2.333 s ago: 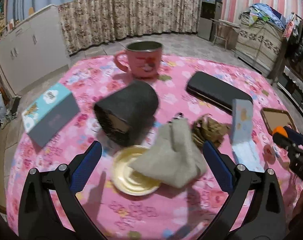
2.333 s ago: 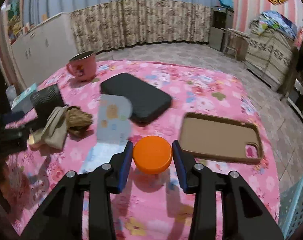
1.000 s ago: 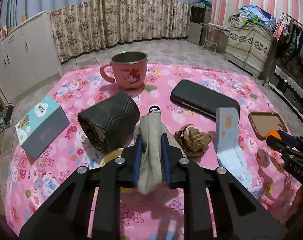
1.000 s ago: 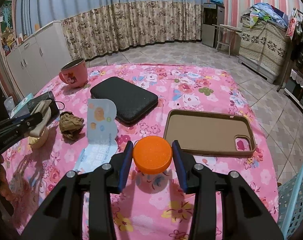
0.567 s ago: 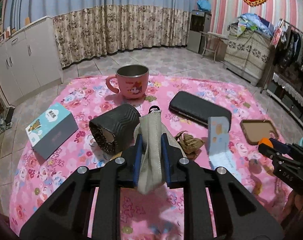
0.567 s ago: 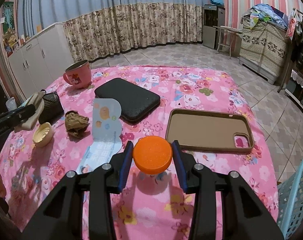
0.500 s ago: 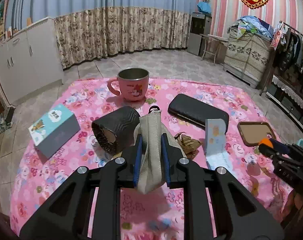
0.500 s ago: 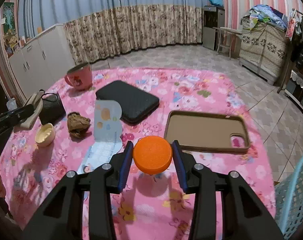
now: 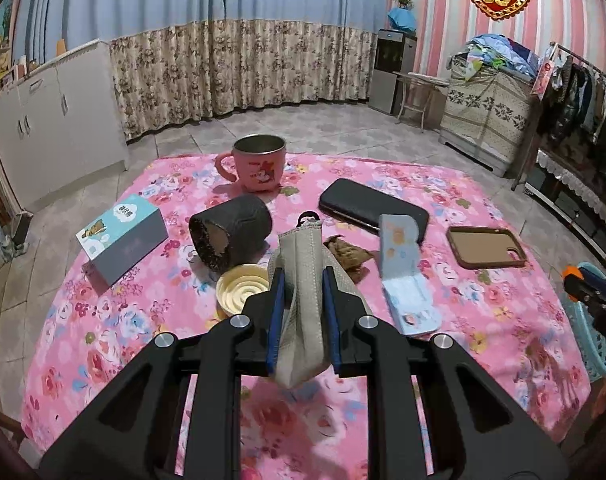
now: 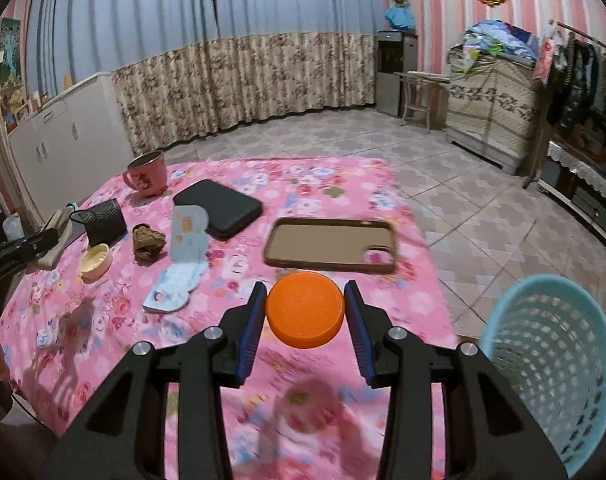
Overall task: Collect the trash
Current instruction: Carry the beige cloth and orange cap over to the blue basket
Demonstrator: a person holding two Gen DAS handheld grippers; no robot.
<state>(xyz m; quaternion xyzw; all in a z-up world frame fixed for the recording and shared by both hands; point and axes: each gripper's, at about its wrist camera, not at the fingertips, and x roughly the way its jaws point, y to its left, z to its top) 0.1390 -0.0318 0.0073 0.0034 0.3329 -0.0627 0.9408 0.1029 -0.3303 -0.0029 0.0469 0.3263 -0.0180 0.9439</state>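
At lower right we see the blue basket, cut off, contents unclear; right gripper clamps an orange cap, left gripper pinches a grey cloth.

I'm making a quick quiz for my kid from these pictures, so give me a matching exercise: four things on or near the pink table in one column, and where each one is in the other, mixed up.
Things:
1. orange cap
2. grey cloth pouch
3. blue basket
4. pink mug

Places:
A. on the floor beside the table
B. clamped in the left gripper
C. standing at the table's far side
D. clamped in the right gripper

Pairs: 1-D, 2-B, 3-A, 4-C
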